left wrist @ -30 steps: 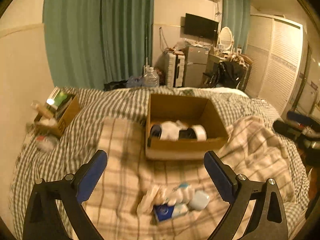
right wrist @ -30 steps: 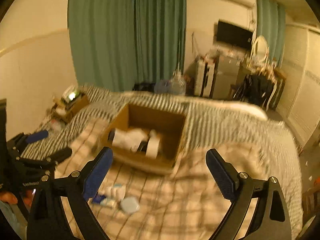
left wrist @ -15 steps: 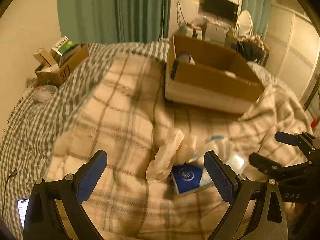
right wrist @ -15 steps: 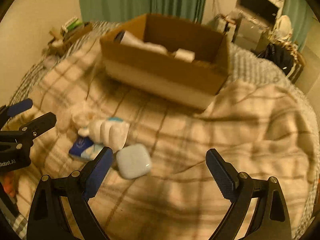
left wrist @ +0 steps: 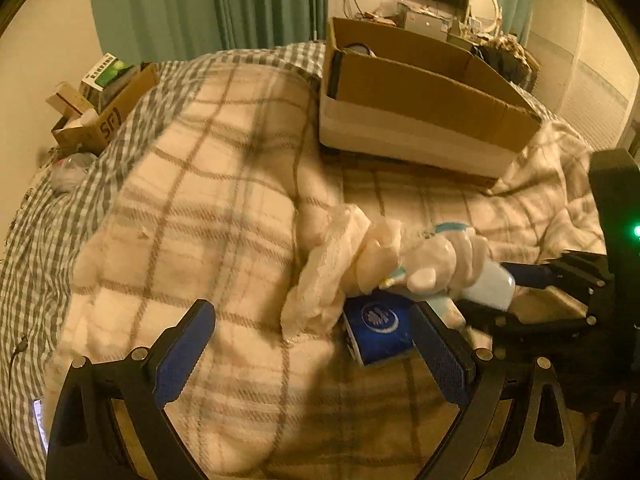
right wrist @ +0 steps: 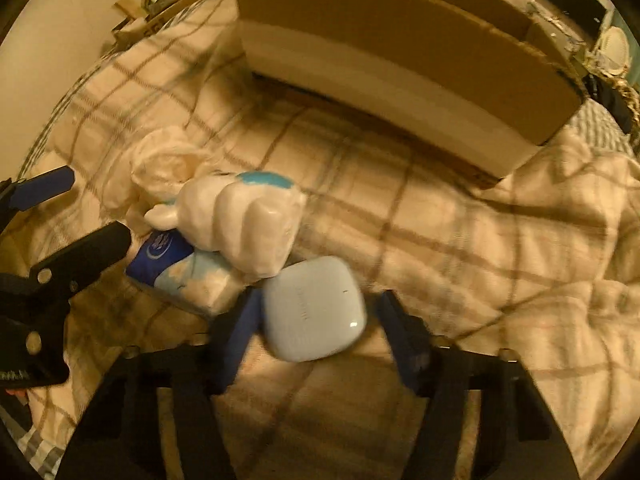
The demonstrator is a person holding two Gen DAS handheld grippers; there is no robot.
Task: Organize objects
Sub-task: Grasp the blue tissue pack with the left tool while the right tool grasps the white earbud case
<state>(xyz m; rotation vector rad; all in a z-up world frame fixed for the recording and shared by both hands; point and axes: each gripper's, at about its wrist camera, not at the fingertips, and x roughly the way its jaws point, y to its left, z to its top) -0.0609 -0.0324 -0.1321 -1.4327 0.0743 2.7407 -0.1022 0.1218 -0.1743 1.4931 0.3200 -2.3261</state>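
Note:
A pile lies on the plaid blanket: a white fist-shaped figure [right wrist: 244, 224] with a blue top, a blue pack [right wrist: 160, 256], a crumpled white cloth [left wrist: 332, 260] and a pale rounded case [right wrist: 314, 314]. My right gripper [right wrist: 316, 332] is partly closed around the pale case, its fingers [right wrist: 404, 340] on either side; contact is blurred. It also shows in the left wrist view [left wrist: 536, 280]. My left gripper [left wrist: 312, 348] is open, low over the blanket, its right finger beside the blue pack [left wrist: 378, 330]. An open cardboard box [left wrist: 420, 96] stands behind the pile.
A smaller cardboard box [left wrist: 104, 108] with packets sits at the far left on the checked bedspread [left wrist: 36, 220]. Green curtains [left wrist: 208, 4] and cluttered furniture stand behind the bed. A phone [left wrist: 40, 420] lies at the lower left edge.
Both grippers have dropped and moved in on the pile. The right gripper's fingers have narrowed from wide open to either side of the pale case.

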